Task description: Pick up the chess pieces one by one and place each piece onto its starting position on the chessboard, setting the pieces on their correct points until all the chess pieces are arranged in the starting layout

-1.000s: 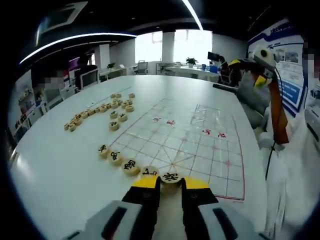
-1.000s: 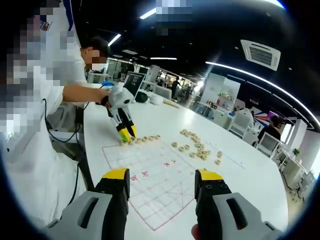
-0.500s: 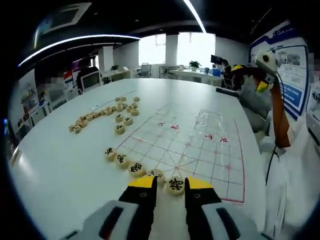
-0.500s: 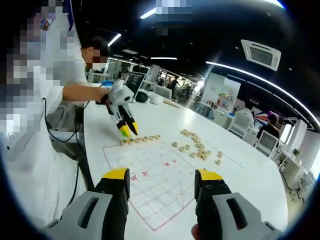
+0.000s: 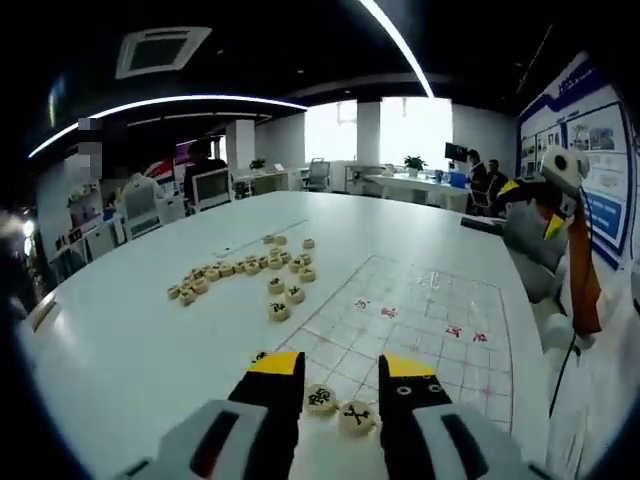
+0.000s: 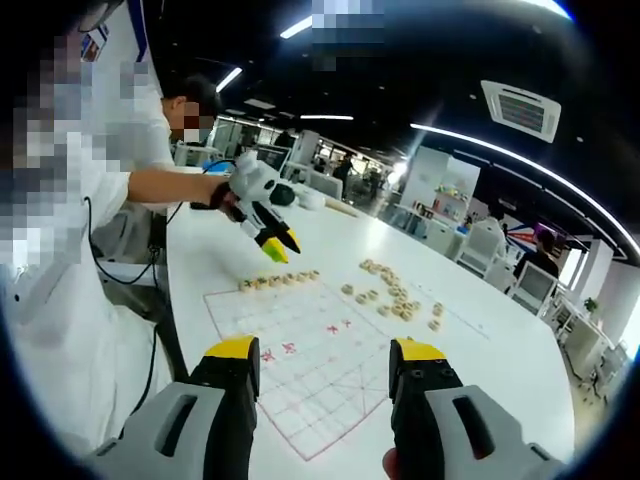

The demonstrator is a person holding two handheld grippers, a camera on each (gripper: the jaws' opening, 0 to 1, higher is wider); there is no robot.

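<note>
My left gripper (image 5: 340, 372) is open and raised above the near edge of the paper chessboard (image 5: 430, 325). Two round wooden pieces with black characters (image 5: 320, 398) lie on the board's edge line below and between its jaws, not gripped. From the right gripper view, the left gripper (image 6: 283, 246) hovers above a row of several placed pieces (image 6: 278, 280). A heap of loose pieces (image 5: 240, 272) (image 6: 395, 298) lies on the white table beside the board (image 6: 310, 350). My right gripper (image 6: 325, 355) is open and holds nothing, well above the board's other end.
The big white table (image 5: 130, 340) has bare room around the board. A person's sleeve and a cable (image 6: 120, 270) are at the table edge by the left gripper. The right gripper (image 5: 548, 195) hangs at the board's far right. Desks and chairs stand far behind.
My left gripper opened, left its piece in the row on the board's edge, and rose up and back from it. The right gripper stayed still.
</note>
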